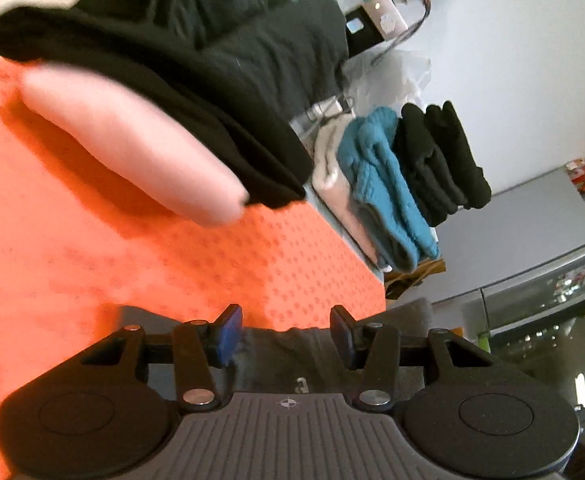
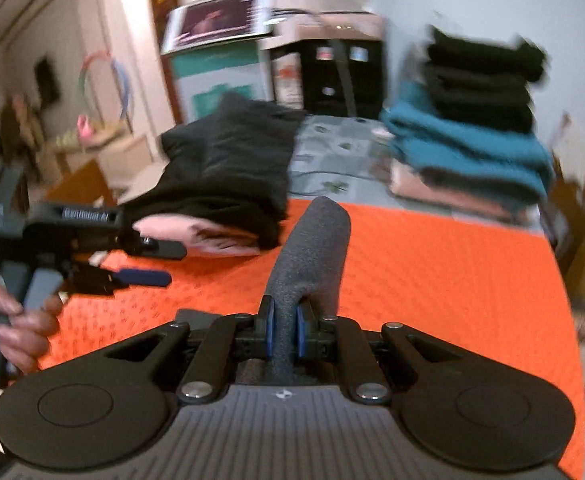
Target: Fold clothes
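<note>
1. Orange cloth [image 2: 432,280] covers the table in front of you; patterned weave, lit bright.
2. Dark pile [image 2: 228,168] of unfolded garments sits at the cloth's far left, with a pink piece [image 2: 212,236] showing beneath it.
3. Folded stack [image 2: 480,128] stands at far right, beyond the cloth's edge: black on top, teal under it, pale at the bottom.
4. Your right gripper [image 2: 285,336] is pinching a grey garment [image 2: 312,248], a rolled fold rising between the blue pads.
5. Your left gripper [image 1: 286,336] is spread wide, grey fabric lying between the fingers, unpinched; it sits just beside the pink piece.
</note>
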The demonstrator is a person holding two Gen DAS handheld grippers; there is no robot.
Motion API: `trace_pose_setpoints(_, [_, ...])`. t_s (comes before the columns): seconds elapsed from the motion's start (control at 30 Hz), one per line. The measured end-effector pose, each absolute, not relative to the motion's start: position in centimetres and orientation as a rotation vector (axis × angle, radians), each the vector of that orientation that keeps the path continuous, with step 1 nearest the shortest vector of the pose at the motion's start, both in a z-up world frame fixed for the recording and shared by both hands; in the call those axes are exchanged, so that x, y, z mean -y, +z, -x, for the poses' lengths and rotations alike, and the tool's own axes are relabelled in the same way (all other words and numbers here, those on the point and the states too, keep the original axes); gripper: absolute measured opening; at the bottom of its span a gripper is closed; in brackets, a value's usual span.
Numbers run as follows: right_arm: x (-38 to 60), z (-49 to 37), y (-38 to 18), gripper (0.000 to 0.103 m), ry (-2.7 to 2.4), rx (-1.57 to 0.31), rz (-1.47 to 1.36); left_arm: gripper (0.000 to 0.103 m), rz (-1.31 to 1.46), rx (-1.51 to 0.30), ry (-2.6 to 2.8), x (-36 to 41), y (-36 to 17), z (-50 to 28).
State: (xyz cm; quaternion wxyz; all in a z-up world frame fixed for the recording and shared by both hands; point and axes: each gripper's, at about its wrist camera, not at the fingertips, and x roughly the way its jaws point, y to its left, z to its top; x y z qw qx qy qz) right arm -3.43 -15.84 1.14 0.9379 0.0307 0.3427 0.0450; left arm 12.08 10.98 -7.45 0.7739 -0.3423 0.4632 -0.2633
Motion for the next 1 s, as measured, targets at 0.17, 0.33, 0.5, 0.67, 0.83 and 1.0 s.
trace_pose_setpoints(0.17, [7.2,2.1,0.8,0.013,0.120,-0.729,0.133,0.053,0.706,-1.009,-0.564,-15.8,-7.2,-11.9])
trace_pose_setpoints(0.33, [0.1,0.2,-2.6,0.013,0.159,-0.798,0.274,0.053,0.680,-1.030,-0.556,-19.5,-7.7,-12.2])
trace_pose_setpoints(0.5, [-4.2,-1.5,-7.5,0.014,0.163,-0.874,0.366,0.053,0.602,-1.056,-0.603,-20.9,-7.8,-12.5])
trace_pose_setpoints(0.67, [-5.5,-1.3,-9.0,0.024,0.174,-0.880,0.366,0.053,0.495,-1.075,-0.683,-19.4,-8.1,-13.0])
trace_pose_setpoints(0.83, [-3.8,0.3,-5.3,0.028,0.188,-0.825,0.209,0.043,0.361,-1.084,-0.781,-15.5,-8.1,-13.8])
trace_pose_setpoints(1.0, [-0.1,2.1,-2.9,0.039,0.089,-0.796,0.081,0.035,0.290,-1.067,-0.836,-12.5,-8.2,-14.6])
